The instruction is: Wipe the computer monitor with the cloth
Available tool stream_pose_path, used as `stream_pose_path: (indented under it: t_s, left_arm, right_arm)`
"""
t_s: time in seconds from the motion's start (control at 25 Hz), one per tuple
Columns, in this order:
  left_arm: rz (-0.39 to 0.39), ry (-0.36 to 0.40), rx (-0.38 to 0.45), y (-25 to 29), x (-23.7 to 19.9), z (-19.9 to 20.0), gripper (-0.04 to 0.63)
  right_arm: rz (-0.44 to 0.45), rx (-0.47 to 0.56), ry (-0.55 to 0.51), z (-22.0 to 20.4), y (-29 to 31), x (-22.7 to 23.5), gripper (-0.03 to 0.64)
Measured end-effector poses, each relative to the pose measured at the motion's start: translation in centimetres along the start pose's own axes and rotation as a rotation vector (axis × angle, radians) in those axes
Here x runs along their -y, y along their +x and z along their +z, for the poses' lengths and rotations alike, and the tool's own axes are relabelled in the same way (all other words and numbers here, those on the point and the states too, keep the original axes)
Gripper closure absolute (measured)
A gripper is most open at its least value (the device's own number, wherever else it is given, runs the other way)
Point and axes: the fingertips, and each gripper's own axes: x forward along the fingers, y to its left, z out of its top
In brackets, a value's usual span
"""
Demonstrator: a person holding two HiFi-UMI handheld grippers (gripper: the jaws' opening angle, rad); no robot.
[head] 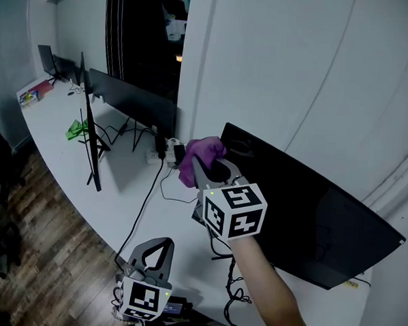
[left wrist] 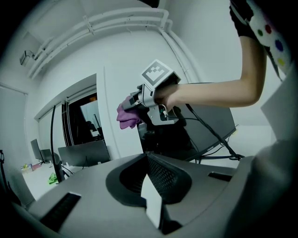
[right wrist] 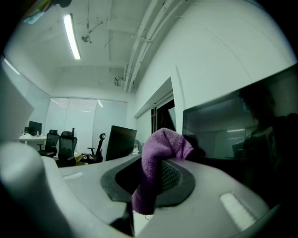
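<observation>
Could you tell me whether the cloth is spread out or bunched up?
Bunched up: the cloth sits as a crumpled wad, clamped in the right gripper, with one end doubled over the jaws.

Dim, bluish overall. Ceiling strip light (right wrist: 72, 36) is the main source; faint reflections on monitor (right wrist: 223, 125). Gripper views: heavy fisheye, black corners, soft foreground.

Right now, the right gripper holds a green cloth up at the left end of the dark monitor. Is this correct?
Not quite. The cloth clamped in the right gripper is purple, not green, and the right gripper view shows this plainly. The rest is right: the gripper holds it up at the left end of the dark monitor.
</observation>
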Motion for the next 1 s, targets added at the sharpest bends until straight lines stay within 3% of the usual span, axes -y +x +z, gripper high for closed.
stream_pose_path:
  t_s: [0.44,0.64,0.8,1.0]
  left_arm:
    - [-0.009,0.008,0.026,0.3,0.5,0.8,0.589]
    - [0.001,0.006,0.038,0.4,0.1,1.2,0.589]
    - [0.003,0.002,0.058,0.5,-0.2,1.6,0.589]
    - [-0.006,0.005,0.061,0.7,0.1,1.6,0.589]
  right_arm:
    - [0.000,0.079,0.001,4.6,-0.5,0.8,0.549]
    - [0.007,0.101,-0.047,6.8,-1.0,1.0,0.549]
    - [0.017,0.134,-0.145,10.0,-2.2,1.0,0.549]
    - [-0.016,0.160,-0.376,14.6,-4.1,1.7,0.549]
